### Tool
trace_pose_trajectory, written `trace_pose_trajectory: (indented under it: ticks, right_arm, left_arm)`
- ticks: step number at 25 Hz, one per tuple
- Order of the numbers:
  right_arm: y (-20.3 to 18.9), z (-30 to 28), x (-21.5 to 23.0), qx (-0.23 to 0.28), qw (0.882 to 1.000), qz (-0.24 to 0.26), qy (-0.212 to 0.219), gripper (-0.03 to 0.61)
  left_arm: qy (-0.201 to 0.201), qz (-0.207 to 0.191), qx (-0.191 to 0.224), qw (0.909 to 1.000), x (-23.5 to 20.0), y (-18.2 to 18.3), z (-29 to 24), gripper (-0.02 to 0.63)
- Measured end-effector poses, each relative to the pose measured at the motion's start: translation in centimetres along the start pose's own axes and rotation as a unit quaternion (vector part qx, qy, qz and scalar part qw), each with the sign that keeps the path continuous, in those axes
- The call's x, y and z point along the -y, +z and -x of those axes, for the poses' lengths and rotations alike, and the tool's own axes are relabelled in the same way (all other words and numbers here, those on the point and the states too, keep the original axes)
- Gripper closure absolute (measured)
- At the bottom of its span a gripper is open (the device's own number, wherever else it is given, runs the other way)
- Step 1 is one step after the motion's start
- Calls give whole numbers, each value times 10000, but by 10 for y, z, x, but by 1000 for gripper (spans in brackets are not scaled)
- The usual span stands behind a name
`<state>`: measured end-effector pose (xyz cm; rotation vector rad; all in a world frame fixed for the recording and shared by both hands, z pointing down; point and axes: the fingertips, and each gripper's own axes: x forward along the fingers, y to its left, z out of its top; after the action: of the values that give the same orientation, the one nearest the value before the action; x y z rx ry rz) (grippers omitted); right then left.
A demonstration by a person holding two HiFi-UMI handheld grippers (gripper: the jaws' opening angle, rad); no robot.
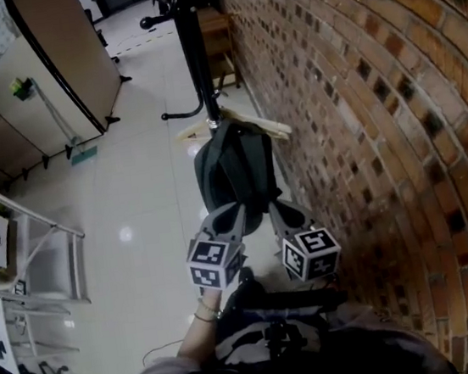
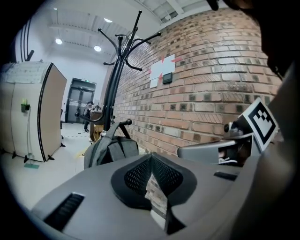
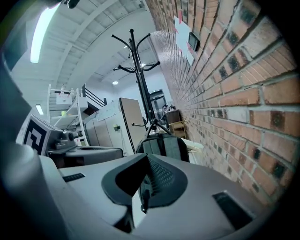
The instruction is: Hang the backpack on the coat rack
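Left tongs (image 2: 151, 158) and right tongs (image 3: 147, 157) are pressed together, empty; dark grey fabric backpack (image 1: 233, 169) sits just ahead, against black metal coat rack (image 1: 190, 42).

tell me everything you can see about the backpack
The backpack is dark grey fabric with a black band down its middle and a black loop handle on top. It is upright against the pole of the black coat rack, close to the brick wall, a pale wooden hanger beside its top. Its loop reaches a low ball-tipped peg; whether it hangs there I cannot tell. The left tool and right tool are shut, empty and short of it.
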<state>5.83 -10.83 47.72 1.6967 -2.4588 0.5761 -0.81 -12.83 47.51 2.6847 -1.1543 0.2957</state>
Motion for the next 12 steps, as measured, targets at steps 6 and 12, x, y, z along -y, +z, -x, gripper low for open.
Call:
trace_pose_trajectory:
  ticks: [6,12]
  right_arm:
    - [-23,33,-16,-119,9995,71,295,569]
    - [-39,52,-35,-174,9985,90,507,569]
  left_arm:
    - [166,88,-91,9998,34,-22,27,614]
    - [424,121,-61,9990,43,-31,56,614]
